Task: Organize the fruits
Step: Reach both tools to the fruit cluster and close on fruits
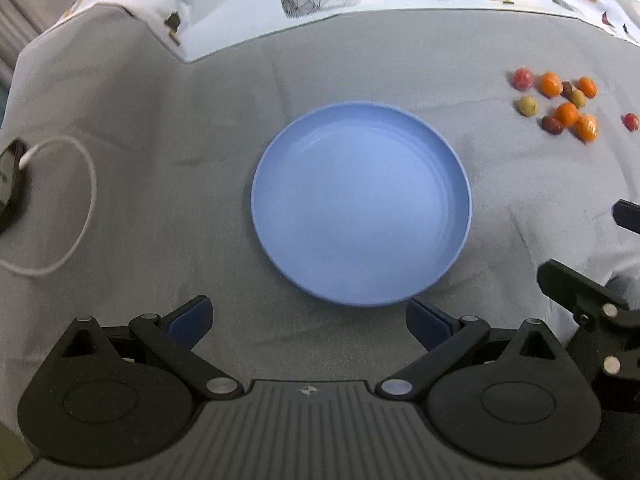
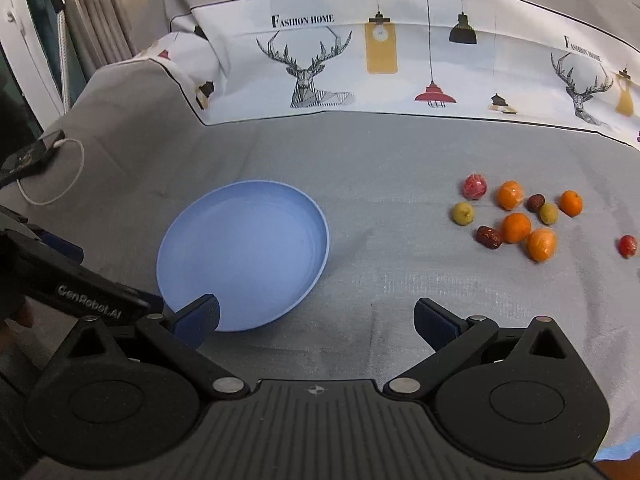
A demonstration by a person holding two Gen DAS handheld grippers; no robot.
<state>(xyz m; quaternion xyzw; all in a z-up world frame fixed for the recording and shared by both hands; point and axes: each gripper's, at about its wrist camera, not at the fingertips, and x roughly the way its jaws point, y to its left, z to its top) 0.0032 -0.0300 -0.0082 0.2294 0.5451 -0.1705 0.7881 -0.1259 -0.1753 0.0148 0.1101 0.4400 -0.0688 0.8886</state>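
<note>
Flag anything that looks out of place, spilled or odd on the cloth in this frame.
Nothing is spilled or damaged. The blue plate sits flat with nothing on it, and the fruits lie loose on the grey cloth to its right. One small red fruit sits apart from the cluster. A phone with a white cable lies at far left.

Each gripper is matte black plastic. The left gripper [image 1: 308,320] has a ribbed grey-black centre plate with a small compass-like mark, two round side housings, and link arms joined by silver rivets. Its fingers [image 1: 190,322] carry dark blue pads. The right gripper [image 2: 316,320] matches it; white "GenRobot.AI" lettering runs along the left one's side.
</note>
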